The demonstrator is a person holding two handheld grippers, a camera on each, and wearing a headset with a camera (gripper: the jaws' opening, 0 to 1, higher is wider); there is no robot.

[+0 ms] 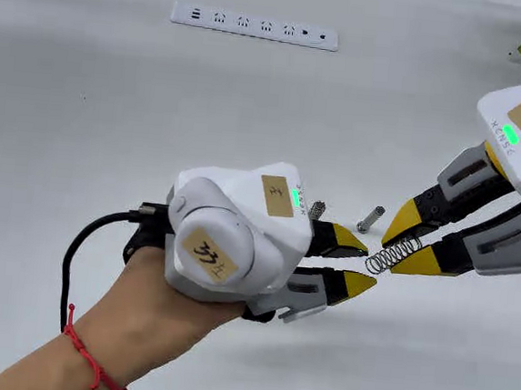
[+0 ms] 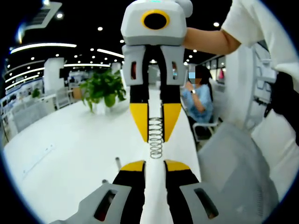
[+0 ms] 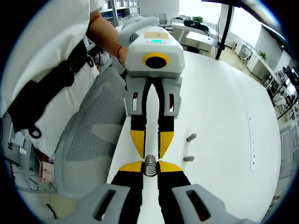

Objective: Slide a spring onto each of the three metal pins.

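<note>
Count: 1 spring (image 1: pixel 390 255), 2 metal pins (pin A (image 1: pixel 317 209), pin B (image 1: pixel 371 218)), 2 grippers. Both pins rest on the white table (image 1: pixel 111 127), just beyond the tips. The power strip (image 1: pixel 254 26) lies well apart, at the far side. In the right gripper view, the table's near edge runs close by the tips. Your right gripper (image 1: pixel 405 248) is clamped on the spring, above the table. Your left gripper (image 1: pixel 355 263), jaws parted w/ nothing between, faces it tip to tip, w/ the spring's free end just beside its tips.
</note>
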